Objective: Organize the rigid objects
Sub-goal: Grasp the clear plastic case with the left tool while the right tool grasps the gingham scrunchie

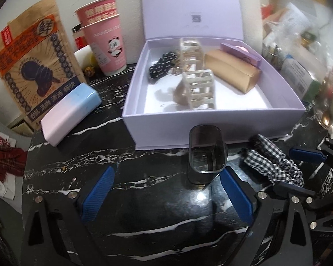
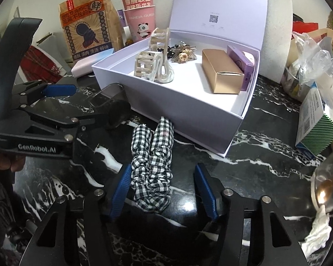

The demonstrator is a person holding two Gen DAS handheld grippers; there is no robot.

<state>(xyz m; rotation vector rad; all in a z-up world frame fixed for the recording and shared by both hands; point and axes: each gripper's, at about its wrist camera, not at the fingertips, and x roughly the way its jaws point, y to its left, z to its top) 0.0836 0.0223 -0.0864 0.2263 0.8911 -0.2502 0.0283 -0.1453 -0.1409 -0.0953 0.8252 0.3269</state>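
Note:
An open lilac box [image 1: 211,130] [image 2: 166,102] stands on the black marble table. Inside lie two cream hair claws [image 1: 199,90] [image 2: 153,66], a gold carton [image 1: 233,71] [image 2: 219,73], a purple carton [image 2: 242,66] and a dotted dark scrunchie [image 1: 162,66]. A dark smoky clear case [image 1: 207,155] [image 2: 113,104] lies in front of the box. My left gripper [image 1: 166,190] is open, and the case touches its right finger. A checked black-and-white scrunchie [image 2: 153,164] [image 1: 275,164] lies between the fingers of my open right gripper [image 2: 163,190].
At the left are a pastel blue-pink box [image 1: 71,113], a printed paper bag [image 1: 33,64] and stacked pink cups [image 1: 104,40]. At the right are a green-striped carton [image 2: 317,128], plastic bags [image 2: 308,53] and a glass [image 2: 330,184].

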